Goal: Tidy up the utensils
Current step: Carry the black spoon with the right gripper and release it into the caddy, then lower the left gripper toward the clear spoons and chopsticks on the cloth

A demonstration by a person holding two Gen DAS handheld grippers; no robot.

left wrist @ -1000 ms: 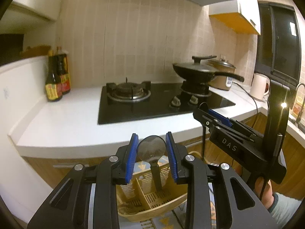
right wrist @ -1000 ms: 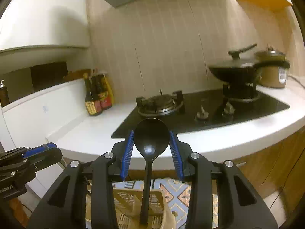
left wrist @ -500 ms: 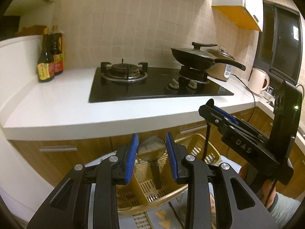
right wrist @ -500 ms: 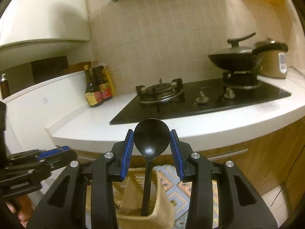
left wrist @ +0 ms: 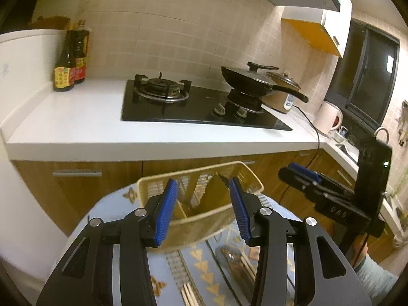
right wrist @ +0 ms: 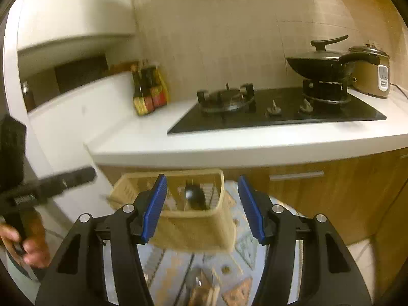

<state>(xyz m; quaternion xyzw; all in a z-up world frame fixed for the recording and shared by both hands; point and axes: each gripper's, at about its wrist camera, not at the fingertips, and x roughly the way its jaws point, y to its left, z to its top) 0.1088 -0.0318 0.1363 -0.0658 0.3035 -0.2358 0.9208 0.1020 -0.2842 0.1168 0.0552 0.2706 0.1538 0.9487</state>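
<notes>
Two grippers are showing, both with jaws standing spread and nothing between the blue pads. The left gripper [left wrist: 202, 209] is hovering over a small round table with a pale blue patterned cloth [left wrist: 178, 262], where wooden chopsticks [left wrist: 190, 294] are lying near its close edge. Just beyond the fingertips a beige perforated plastic utensil basket with dividers [left wrist: 201, 220] is sitting on that table. In the right wrist view, the right gripper [right wrist: 202, 207] is framing the same basket [right wrist: 193, 225], and a black plastic ladle [right wrist: 193, 195] is resting inside it, ahead of and between the parted fingers, touching neither. The picture is blurred there, so its compartment cannot be told. Farther back a white countertop [left wrist: 76, 125] is carrying a black glass gas hob [left wrist: 193, 107], a lidded black wok [left wrist: 252, 81] and dark sauce bottles [left wrist: 70, 61].
</notes>
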